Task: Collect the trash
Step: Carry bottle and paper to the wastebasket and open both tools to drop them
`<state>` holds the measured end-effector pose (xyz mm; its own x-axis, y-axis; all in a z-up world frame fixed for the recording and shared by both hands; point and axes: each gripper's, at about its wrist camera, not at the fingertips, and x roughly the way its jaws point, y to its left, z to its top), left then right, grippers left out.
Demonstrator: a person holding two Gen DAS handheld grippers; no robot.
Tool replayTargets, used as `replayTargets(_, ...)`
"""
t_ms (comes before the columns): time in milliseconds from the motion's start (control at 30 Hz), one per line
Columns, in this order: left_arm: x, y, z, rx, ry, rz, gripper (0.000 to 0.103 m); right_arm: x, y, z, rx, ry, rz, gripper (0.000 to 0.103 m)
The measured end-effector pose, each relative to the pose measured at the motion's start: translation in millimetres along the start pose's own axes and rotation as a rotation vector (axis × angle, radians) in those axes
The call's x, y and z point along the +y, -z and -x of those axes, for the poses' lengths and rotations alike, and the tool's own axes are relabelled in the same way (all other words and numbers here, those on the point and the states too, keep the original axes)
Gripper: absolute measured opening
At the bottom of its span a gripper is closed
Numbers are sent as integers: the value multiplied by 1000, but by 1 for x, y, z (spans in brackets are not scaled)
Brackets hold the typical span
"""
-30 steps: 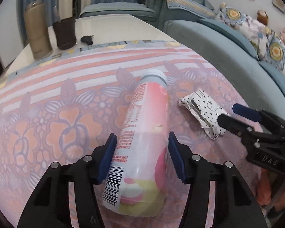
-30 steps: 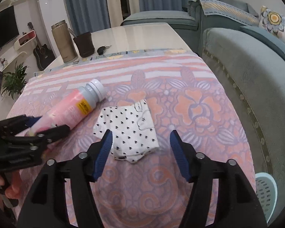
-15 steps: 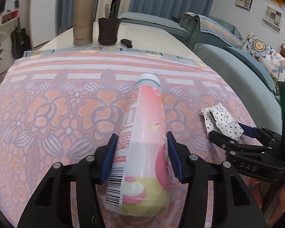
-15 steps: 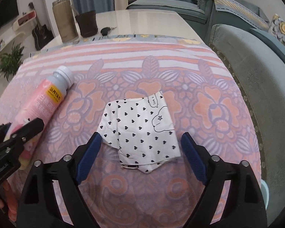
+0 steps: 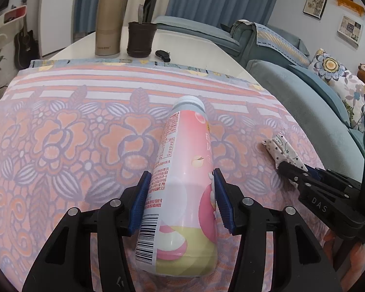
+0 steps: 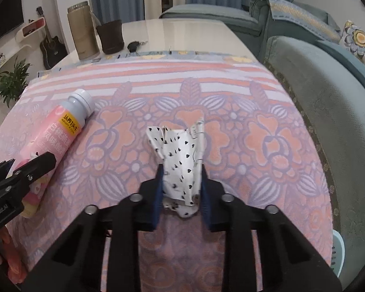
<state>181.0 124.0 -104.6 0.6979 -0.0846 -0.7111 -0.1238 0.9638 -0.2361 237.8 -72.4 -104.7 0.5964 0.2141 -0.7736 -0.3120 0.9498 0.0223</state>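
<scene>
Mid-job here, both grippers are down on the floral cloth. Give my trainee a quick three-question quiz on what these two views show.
1. True or false: the left gripper has its pads on the pink bottle.
2. What is between the closing jaws of the right gripper: A the black key fob, B the heart-print wrapper, C the tan flask?
3. Is the bottle upright or lying on the cloth?

Key: 1 true; 2 B; 3 lying.
</scene>
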Motion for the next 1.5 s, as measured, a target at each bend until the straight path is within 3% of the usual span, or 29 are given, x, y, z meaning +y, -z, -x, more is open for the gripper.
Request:
replayTargets(200,-2,2,19,-86,46,-5,47,-3,2,21,-104,-1,-17,13)
replayTargets(433,-24,7,55,-133,218,-13,47,-33,14,93,-275,8,-82,12)
replayTargets(567,-59,5,90,-172,331,-46,47,-54,28,136,-316,43,-108,12)
replayTargets(867,-172,12,136,-179,474,-198,47,-128,78,221,-354,159,-194,12)
replayTargets(1000,-230,26,133,-126,499,-299,47,-167,107,239,-337,211,-265,12)
replayTargets(1167,-280,51,109,-22,549,-334,47,-215,156,237,-254,241,-383,12)
replayTargets(1333,-315,82,66,124,600,-364,47,-253,204,216,-144,212,-530,12)
replayTargets(1500,-331,110,24,239,605,-393,47,-280,238,188,-33,202,-646,13)
